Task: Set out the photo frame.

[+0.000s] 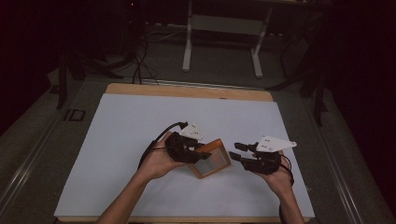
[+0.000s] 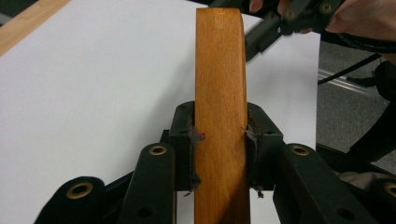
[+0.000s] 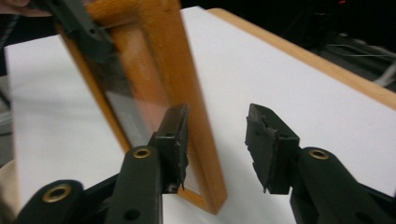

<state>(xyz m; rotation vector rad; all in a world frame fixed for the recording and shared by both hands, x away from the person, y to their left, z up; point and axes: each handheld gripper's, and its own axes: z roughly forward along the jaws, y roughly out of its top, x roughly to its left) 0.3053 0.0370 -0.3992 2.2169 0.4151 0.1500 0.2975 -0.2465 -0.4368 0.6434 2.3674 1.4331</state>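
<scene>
A dim room surrounds the worktop (image 1: 187, 89), whose pale wooden edge shows along the far side beneath a white sheet (image 1: 140, 130) covering nearly all of it; beyond stand a light metal stand (image 1: 224, 28) and dark cables (image 1: 140, 60) on grey floor. Near the front edge, slightly right of the middle, a wooden picture frame (image 1: 212, 158) with a glass pane is held tilted above the sheet. The left gripper (image 1: 196, 151) pinches the frame's left rail, pads pressed on both faces. The right gripper (image 1: 243, 154) sits just beside the frame's right edge, its jaws spread and off the wood.
</scene>
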